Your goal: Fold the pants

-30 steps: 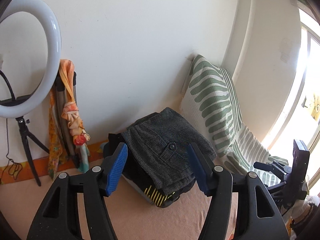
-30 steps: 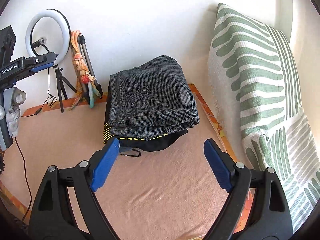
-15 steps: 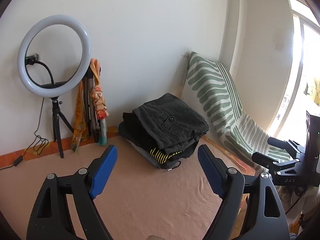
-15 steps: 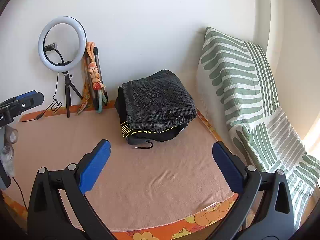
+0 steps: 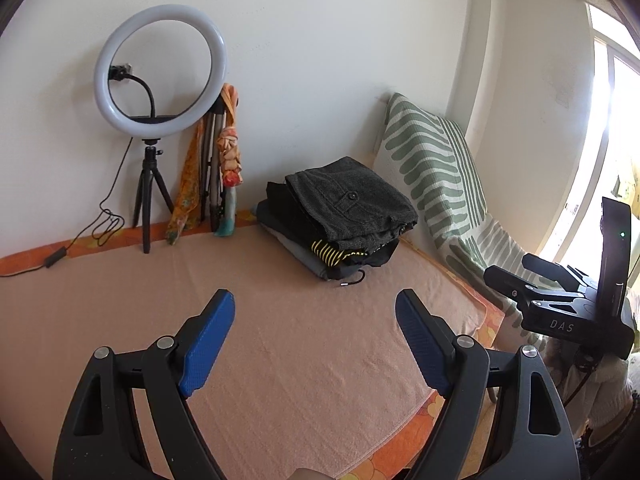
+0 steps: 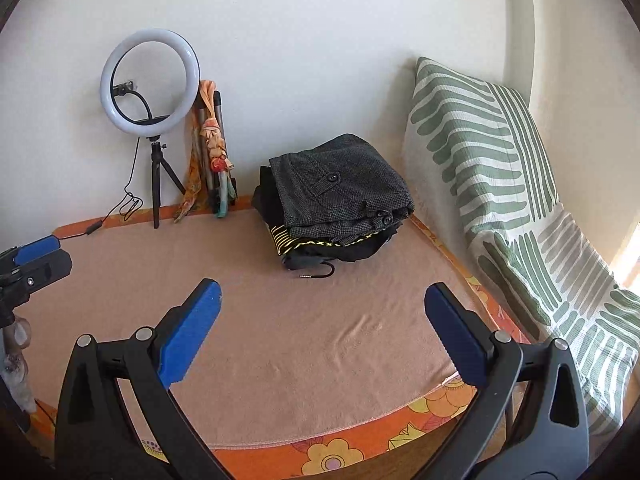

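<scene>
Both sets of jaws are spread wide, nothing between them. Left gripper (image 5: 314, 312) and right gripper (image 6: 322, 306) both hang over bare peach blanket (image 6: 280, 340), well short of the stack.

Vs 1 s ago: both grippers have pulled back from the stack. It filled the left view right at the fingertips then; now it sits well beyond them. The stack itself looks unchanged.

Landmark = folded grey pants (image 5: 352, 200) (image 6: 340, 190), top of the clothes stack (image 6: 320, 246), at the far end of the blanket near the wall.

Counts:
- 1 stack: grey pants on top, a black-and-yellow garment (image 5: 332, 254) under them, darker layers below; exact number of layers unclear.
- 1 black hook-shaped piece (image 6: 318, 274) sticking out at the stack's near edge.
- 1 ring light (image 5: 160, 70) on a tripod, left of the stack.
- 1 scarf-wrapped stand (image 5: 226, 160) between the ring light and the stack.
- 1 green-striped pillow (image 6: 488, 160) just right of the stack.
</scene>
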The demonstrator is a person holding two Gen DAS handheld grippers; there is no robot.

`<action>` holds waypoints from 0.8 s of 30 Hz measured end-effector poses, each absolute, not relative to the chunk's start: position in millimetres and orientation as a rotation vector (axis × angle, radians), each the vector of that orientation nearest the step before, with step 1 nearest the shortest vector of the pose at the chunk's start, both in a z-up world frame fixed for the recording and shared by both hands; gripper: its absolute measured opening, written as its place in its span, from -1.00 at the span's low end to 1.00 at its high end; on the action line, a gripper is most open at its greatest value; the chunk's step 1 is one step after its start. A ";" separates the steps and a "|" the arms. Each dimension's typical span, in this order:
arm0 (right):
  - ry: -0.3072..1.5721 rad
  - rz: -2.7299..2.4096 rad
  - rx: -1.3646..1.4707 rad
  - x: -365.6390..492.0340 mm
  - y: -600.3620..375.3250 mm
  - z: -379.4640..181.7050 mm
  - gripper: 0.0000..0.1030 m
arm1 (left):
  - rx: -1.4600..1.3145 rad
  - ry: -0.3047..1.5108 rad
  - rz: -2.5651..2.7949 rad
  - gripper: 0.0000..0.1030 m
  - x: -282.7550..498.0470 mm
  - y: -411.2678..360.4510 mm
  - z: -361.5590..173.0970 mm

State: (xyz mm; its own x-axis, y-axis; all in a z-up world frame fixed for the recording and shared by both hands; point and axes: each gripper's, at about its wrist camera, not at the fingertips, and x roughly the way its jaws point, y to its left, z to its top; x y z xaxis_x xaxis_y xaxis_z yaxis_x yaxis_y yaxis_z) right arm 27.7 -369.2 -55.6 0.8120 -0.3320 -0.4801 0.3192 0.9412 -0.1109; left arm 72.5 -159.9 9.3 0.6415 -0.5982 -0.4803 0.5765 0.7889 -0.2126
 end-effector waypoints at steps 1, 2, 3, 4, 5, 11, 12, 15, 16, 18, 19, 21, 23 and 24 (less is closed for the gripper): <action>0.517 -0.350 -0.025 27.2 -368.5 -59.5 1.00 | -0.035 0.565 -0.665 0.61 72.3 -159.8 7.5; 0.518 -0.352 -0.023 26.6 -368.4 -63.6 1.00 | -0.026 0.565 -0.663 0.61 71.8 -160.0 6.5; 0.519 -0.354 -0.020 26.1 -368.4 -67.4 1.00 | -0.016 0.560 -0.659 0.61 70.7 -159.9 5.1; 0.518 -0.354 -0.015 24.9 -368.2 -71.4 1.00 | -0.006 0.553 -0.649 0.61 70.1 -159.8 3.8; 0.519 -0.354 -0.011 24.5 -368.8 -75.4 1.00 | 0.001 0.547 -0.640 0.61 69.3 -159.2 1.8; 0.535 -0.373 -0.019 25.5 -372.6 -93.3 1.00 | 0.015 0.545 -0.626 0.61 70.5 -161.6 -9.1; 0.531 -0.376 -0.025 25.2 -372.3 -94.3 1.00 | 0.018 0.537 -0.620 0.61 69.6 -162.3 -10.4; 0.520 -0.385 -0.037 23.9 -371.8 -96.4 1.00 | 0.035 0.532 -0.611 0.61 68.1 -166.4 -13.0; 0.521 -0.385 -0.040 24.3 -372.0 -96.7 1.00 | 0.037 0.533 -0.612 0.61 67.6 -167.5 -13.5; 0.519 -0.382 -0.048 24.4 -371.3 -96.7 1.00 | 0.044 0.537 -0.611 0.61 66.2 -170.6 -14.6; 0.516 -0.384 -0.052 24.0 -370.9 -96.6 1.00 | 0.053 0.543 -0.609 0.61 66.0 -172.7 -15.3; 0.510 -0.390 -0.055 23.8 -370.9 -96.3 1.00 | 0.069 0.549 -0.606 0.61 65.2 -177.0 -17.1; 0.504 -0.391 -0.048 23.0 -372.4 -95.7 1.00 | 0.082 0.547 -0.603 0.61 64.3 -180.1 -17.9; 0.502 -0.390 -0.042 22.6 -373.3 -95.5 1.00 | 0.088 0.546 -0.602 0.61 63.6 -181.5 -18.7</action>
